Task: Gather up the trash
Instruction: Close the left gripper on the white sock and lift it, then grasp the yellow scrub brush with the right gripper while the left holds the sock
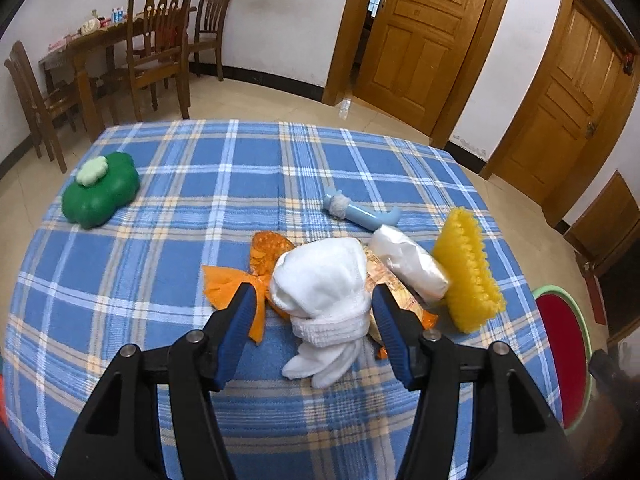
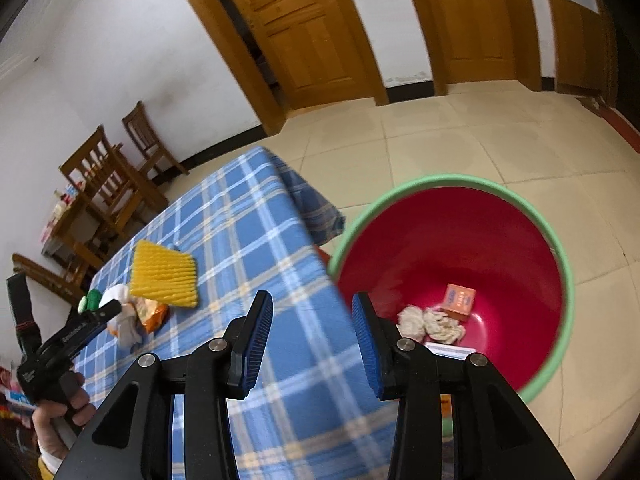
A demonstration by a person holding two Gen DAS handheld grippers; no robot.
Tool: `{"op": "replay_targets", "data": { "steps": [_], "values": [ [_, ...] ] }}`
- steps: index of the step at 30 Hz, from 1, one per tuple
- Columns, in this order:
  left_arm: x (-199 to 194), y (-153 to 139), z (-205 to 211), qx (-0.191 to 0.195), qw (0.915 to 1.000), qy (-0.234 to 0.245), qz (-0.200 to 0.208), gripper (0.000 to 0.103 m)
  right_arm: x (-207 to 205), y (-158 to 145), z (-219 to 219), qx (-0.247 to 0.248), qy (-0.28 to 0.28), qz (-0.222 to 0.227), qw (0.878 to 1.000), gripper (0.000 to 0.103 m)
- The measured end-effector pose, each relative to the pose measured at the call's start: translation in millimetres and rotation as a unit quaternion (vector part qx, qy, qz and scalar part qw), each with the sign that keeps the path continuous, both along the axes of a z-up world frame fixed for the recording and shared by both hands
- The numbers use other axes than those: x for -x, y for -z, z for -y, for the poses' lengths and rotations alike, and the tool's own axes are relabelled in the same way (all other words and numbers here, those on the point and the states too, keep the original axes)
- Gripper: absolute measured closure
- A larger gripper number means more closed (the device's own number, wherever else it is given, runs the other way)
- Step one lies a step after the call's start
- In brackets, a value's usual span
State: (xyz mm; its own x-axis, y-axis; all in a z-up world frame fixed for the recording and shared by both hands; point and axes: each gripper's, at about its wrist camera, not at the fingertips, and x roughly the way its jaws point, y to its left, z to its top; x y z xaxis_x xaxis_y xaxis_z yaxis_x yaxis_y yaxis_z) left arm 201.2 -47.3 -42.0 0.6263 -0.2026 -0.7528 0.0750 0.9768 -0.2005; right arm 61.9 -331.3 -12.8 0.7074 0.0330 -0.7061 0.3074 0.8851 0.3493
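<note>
My left gripper (image 1: 312,304) is open, its jaws either side of a rolled white sock (image 1: 320,280) on the blue plaid table (image 1: 180,200). Under and beside the sock lie orange snack wrappers (image 1: 256,268), a white plastic packet (image 1: 408,268) and a yellow foam net (image 1: 468,272). My right gripper (image 2: 312,320) is open and empty, over the table's edge beside a red bin with a green rim (image 2: 452,248). The bin holds crumpled tissues (image 2: 432,322), an orange box (image 2: 460,302) and a white card. The left gripper also shows in the right wrist view (image 2: 108,308).
A green flower-shaped box (image 1: 100,190) sits at the table's far left. A light blue tool (image 1: 360,212) lies behind the pile. The bin (image 1: 560,360) stands on the floor right of the table. Wooden chairs (image 1: 160,40) and doors (image 1: 420,40) stand beyond.
</note>
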Motion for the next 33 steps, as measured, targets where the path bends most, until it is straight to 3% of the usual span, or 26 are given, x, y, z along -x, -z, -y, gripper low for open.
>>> {"op": "replay_targets", "data": {
  "steps": [4,8,11,26,33],
  "values": [
    [-2.3,4.8,0.3,0.009,0.9999,0.011,-0.003,0.043,-16.9,-0.4,-16.4,-0.005,-0.022,-0.001,1.0,0.06],
    [-4.8,8.0,-2.6,0.026,0.9994,0.022,-0.005,0.059,-36.4,-1.0,-37.6,-0.006,-0.047,-0.002,0.999,0.06],
    [-5.3,9.9,-6.4,0.04,0.9988,0.027,-0.006,0.062,-49.0,-2.5,-54.2,-0.003,-0.067,-0.003,0.998,0.06],
    [-6.3,16.2,-17.7,0.072,0.9968,0.036,-0.004,0.067,-96.7,-1.1,-128.1,0.022,-0.151,-0.019,0.988,0.061],
    [-7.1,18.0,-21.3,0.079,0.9962,0.038,-0.003,0.067,-118.6,6.9,-147.2,0.041,-0.164,-0.028,0.985,0.061]
  ]
}}
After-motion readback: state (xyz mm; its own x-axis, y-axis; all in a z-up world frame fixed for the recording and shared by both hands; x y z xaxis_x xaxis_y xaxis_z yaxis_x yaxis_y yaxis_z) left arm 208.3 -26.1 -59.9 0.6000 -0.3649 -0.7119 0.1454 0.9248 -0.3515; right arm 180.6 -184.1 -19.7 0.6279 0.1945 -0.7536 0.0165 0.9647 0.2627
